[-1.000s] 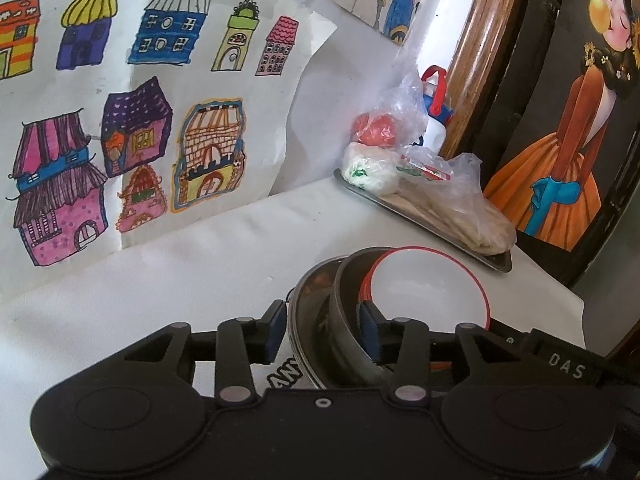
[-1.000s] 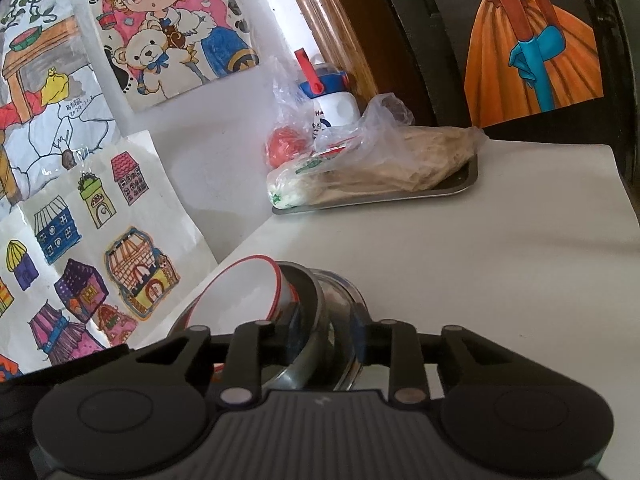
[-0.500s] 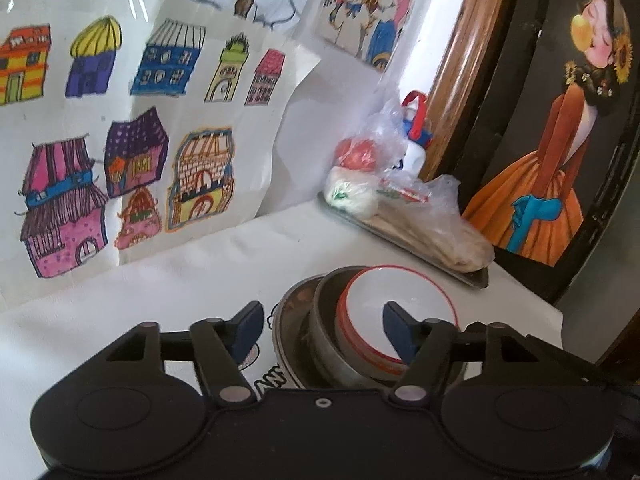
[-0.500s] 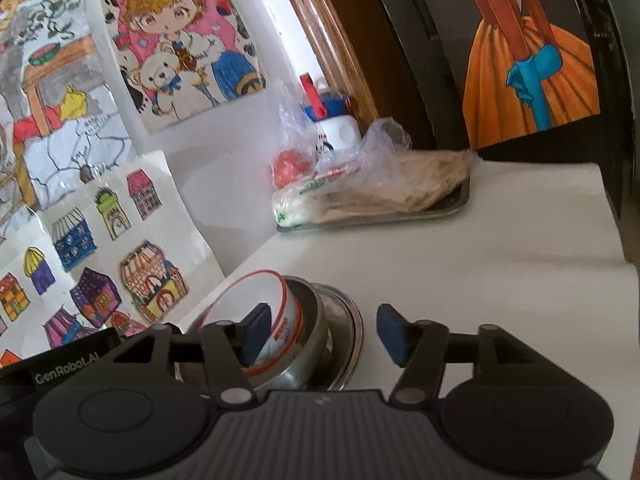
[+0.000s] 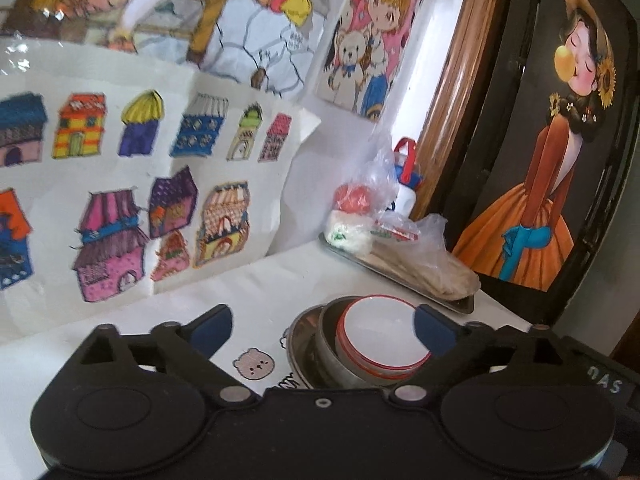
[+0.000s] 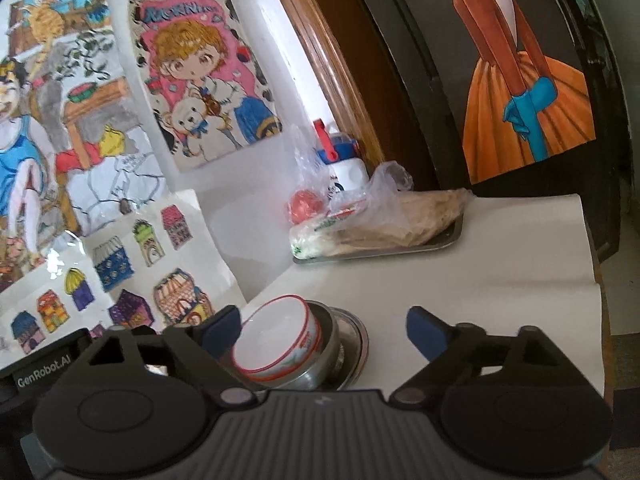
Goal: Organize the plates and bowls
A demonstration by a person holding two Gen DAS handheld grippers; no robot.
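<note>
Reporter: Where does the stack sit?

Editor: Mid-desk. The red-rimmed bowl nests in a steel bowl and plate; the left gripper and right gripper gape empty. The stack looks rigid and slick, so rims offer the best grip.

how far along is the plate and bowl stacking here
Done: the white red-rimmed bowl sits nested in a steel bowl, which rests on a round steel plate on the white table. In hand: nothing; the left gripper and right gripper are both open, flanking the stack without touching. Left: no other loose dishes show, so it looks about finished.
</note>
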